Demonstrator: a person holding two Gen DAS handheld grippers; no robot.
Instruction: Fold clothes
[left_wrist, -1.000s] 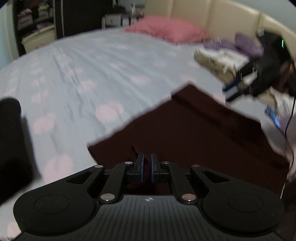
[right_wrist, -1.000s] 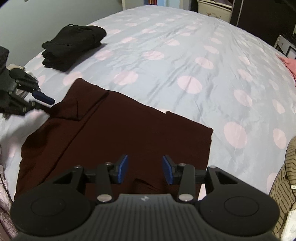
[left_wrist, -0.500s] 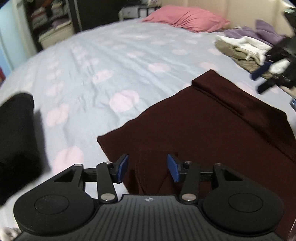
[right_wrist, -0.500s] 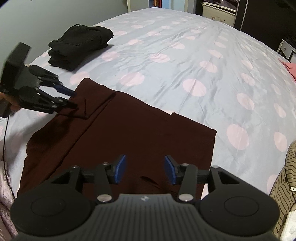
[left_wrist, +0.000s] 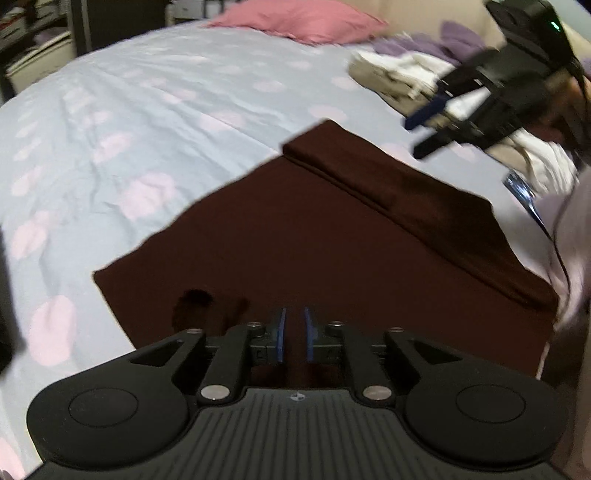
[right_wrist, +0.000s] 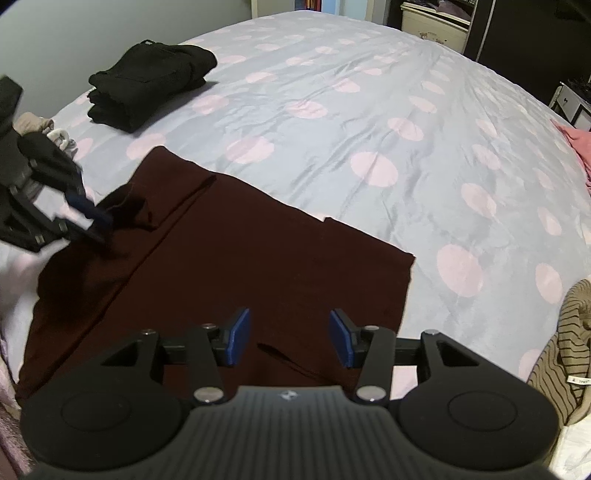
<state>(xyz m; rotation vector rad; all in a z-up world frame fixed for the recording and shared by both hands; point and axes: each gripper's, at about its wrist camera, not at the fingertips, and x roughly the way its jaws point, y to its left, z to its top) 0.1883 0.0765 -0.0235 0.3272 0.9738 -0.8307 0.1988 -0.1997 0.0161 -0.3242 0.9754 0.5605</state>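
Garment: your maroon cloth (right_wrist: 236, 258) lies flat mid-frame on the bed (right_wrist: 369, 110), partly folded.
Left gripper (left_wrist: 294, 334): jaws closing, narrow gap; whether cloth sits between them, I cannot tell.
Right gripper (right_wrist: 290, 338): half open, empty, above the near hem.
Next: likely pinch both near corners, then fold.

A home bedroom. A wide bed with a pale blue sheet printed with pink dots (right_wrist: 332, 122) fills both views, with a pink pillow (left_wrist: 299, 18) before a padded cream headboard (left_wrist: 417, 14) at its far end. A folded stack of black clothes (right_wrist: 151, 83), a loose heap of pale and purple laundry (left_wrist: 402, 66) and dark shelving (left_wrist: 33, 33) surround it.
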